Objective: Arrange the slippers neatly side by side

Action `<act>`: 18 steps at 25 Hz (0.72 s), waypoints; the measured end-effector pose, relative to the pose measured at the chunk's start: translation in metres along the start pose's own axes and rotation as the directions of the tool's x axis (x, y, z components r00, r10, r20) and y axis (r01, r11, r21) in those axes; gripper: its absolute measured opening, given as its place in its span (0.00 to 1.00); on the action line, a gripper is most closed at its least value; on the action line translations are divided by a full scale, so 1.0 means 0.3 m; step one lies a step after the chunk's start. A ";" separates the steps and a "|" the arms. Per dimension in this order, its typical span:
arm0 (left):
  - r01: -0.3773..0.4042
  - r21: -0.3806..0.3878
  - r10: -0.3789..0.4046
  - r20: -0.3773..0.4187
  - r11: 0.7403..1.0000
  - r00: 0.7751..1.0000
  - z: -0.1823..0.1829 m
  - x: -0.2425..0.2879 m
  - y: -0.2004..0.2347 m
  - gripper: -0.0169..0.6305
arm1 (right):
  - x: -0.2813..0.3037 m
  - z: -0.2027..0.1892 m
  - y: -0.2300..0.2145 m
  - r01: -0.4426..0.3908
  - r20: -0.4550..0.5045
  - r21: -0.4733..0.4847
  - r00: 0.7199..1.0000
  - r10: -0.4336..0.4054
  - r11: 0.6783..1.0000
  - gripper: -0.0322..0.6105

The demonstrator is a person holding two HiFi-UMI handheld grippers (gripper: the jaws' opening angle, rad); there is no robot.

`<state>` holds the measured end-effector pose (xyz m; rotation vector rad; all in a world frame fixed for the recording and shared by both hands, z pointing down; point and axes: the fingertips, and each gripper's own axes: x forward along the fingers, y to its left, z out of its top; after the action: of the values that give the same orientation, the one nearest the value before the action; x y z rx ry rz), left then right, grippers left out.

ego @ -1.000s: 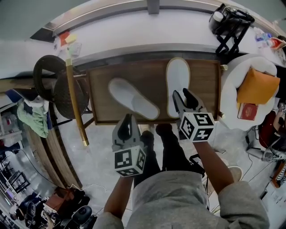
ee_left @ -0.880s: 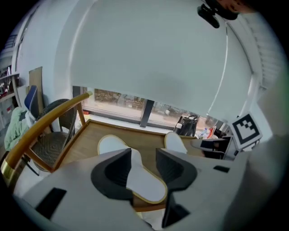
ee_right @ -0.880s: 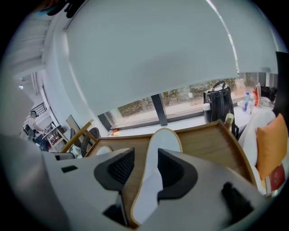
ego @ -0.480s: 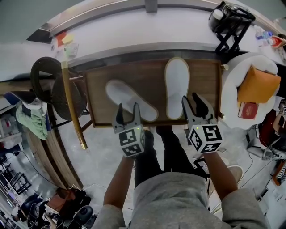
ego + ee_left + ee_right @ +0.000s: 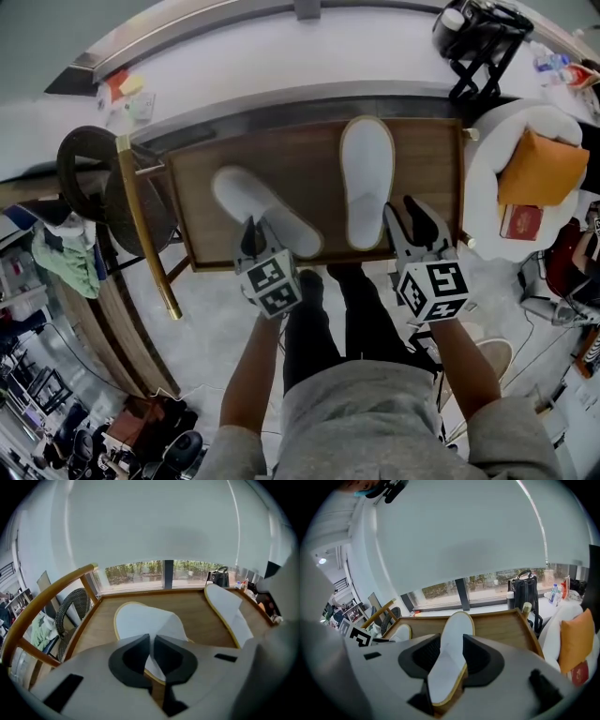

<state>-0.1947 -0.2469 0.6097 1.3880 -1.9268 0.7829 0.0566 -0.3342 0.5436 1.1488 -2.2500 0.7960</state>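
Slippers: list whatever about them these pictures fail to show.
- Angled slipper: near end, head view, covered by the left gripper, whose jaws are closing with its upper between them.
- Angled slipper, right gripper view: only one end shows above the right gripper's body.
- Straight slipper: side edges, right gripper view, pass behind that gripper's open jaws.

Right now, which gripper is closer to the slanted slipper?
Left. The left gripper is closing its jaws on the slanted slipper's near end; the right gripper is off beside the straight slipper.
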 end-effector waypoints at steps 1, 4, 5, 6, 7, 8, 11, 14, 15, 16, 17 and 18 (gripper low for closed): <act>-0.002 -0.004 0.002 0.002 1.000 1.000 0.002 -0.001 0.005 0.07 | 0.000 -0.001 0.000 0.000 -0.001 0.003 1.000 0.000 1.000 0.29; 0.003 -0.016 -0.002 0.031 1.000 1.000 0.018 -0.008 0.017 0.06 | -0.002 -0.001 0.002 0.002 0.000 0.006 1.000 -0.002 1.000 0.29; 0.007 -0.018 -0.006 0.044 1.000 0.999 0.027 -0.012 0.020 0.06 | -0.003 -0.001 0.002 0.002 0.001 0.007 1.000 -0.002 1.000 0.29; 0.011 -0.020 -0.010 0.058 1.000 0.998 0.038 -0.017 0.023 0.06 | -0.004 -0.001 0.002 0.002 0.002 0.007 1.000 -0.002 1.000 0.29; 0.015 -0.020 -0.013 0.070 1.000 0.997 0.048 -0.023 0.026 0.06 | -0.005 -0.001 0.002 0.002 0.003 0.008 1.000 -0.002 1.000 0.29; 0.015 -0.016 -0.014 0.080 1.000 0.997 0.057 -0.030 0.028 0.06 | -0.006 -0.002 0.002 0.002 0.003 0.008 1.000 -0.002 1.000 0.29; 0.021 -0.001 -0.021 0.111 1.000 0.994 0.089 -0.054 0.021 0.06 | -0.011 -0.001 0.002 0.002 0.006 0.007 1.000 -0.002 1.000 0.29; 0.040 0.022 -0.042 0.144 0.999 0.989 0.120 -0.071 0.001 0.06 | -0.016 0.007 0.005 0.002 0.014 0.011 1.000 -0.002 1.000 0.29; 0.044 0.026 -0.047 0.143 0.999 0.989 0.122 -0.075 -0.003 0.06 | -0.018 0.010 0.007 0.002 0.017 0.013 1.000 -0.002 1.000 0.29; 0.049 0.026 -0.053 0.142 0.998 0.989 0.123 -0.079 -0.009 0.06 | -0.022 0.013 0.009 0.002 0.020 0.015 1.000 -0.002 1.000 0.29; 0.056 0.024 -0.059 0.141 0.998 0.988 0.126 -0.085 -0.015 0.06 | -0.026 0.015 0.010 0.001 0.023 0.017 1.000 -0.002 1.000 0.29; 0.062 0.024 -0.065 0.142 0.998 0.988 0.134 -0.091 -0.024 0.06 | -0.031 0.018 0.010 0.001 0.025 0.017 1.000 -0.002 1.000 0.29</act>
<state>-0.1871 -0.2637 0.5643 1.5469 -1.9764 0.6903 0.0583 -0.3313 0.5329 1.1747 -2.2666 0.8060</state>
